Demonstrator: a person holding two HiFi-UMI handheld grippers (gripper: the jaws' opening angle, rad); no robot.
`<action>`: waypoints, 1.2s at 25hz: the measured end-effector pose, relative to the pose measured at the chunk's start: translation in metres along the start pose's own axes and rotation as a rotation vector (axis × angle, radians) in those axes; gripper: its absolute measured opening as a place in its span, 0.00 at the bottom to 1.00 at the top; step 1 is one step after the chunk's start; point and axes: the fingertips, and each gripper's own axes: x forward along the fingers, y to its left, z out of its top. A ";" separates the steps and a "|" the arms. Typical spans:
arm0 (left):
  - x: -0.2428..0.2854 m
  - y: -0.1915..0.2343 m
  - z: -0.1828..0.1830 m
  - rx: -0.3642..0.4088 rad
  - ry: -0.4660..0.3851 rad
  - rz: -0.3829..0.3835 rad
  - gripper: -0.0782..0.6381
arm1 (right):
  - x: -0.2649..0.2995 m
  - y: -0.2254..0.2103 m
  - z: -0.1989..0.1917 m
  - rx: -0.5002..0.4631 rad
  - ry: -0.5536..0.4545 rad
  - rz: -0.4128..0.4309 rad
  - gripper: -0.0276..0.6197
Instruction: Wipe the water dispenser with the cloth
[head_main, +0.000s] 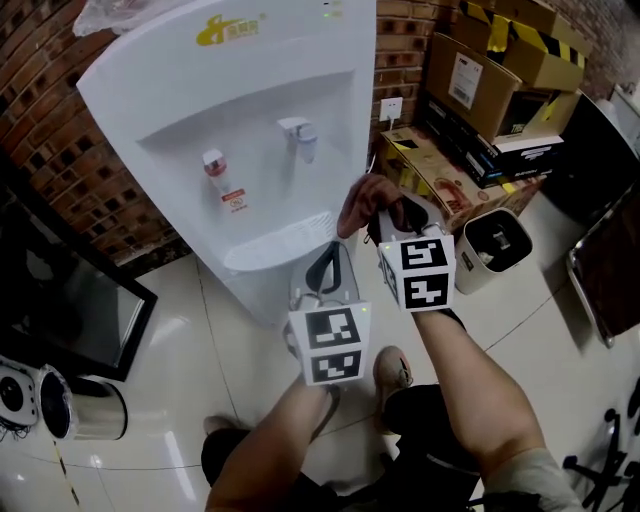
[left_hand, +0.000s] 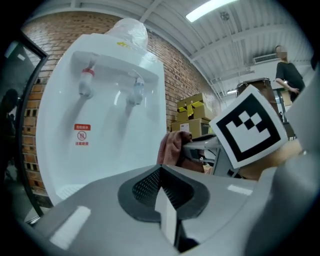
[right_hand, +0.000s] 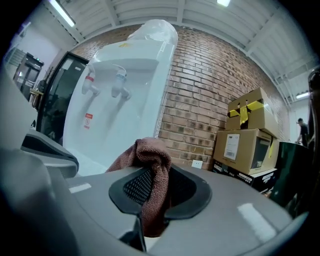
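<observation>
right hand-held gripper (right_hand: 152, 195) clamps the brown cloth (right_hand: 150, 152) (near the water dispenser (right_hand: 125, 115)).

The head view looks steeply down on the dispenser (head_main: 240, 130) from close above. Both gripper views look almost level along their own jaws, close to it, and it fills the left of each. The left gripper view also catches the right hand-held gripper (left_hand: 189, 149) at centre right.

A storeroom-like workspace: bare brick wall (right_hand: 200, 90) beyond the right gripper (right_hand: 151, 192), stacked cardboard boxes (right_hand: 247, 145) to its right, ribbed roof (right_hand: 150, 10) with strip lights (right_hand: 62, 12) above it, glossy tiled floor (head_main: 200, 330) below.
</observation>
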 end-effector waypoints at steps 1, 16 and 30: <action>0.000 -0.001 0.000 0.005 0.000 -0.002 0.11 | -0.004 0.000 0.003 0.001 -0.010 0.004 0.18; -0.112 0.153 0.010 0.035 0.000 0.291 0.11 | -0.035 0.183 0.064 -0.070 -0.155 0.364 0.18; -0.170 0.234 -0.019 0.023 0.060 0.460 0.11 | -0.004 0.329 0.018 -0.136 -0.001 0.518 0.18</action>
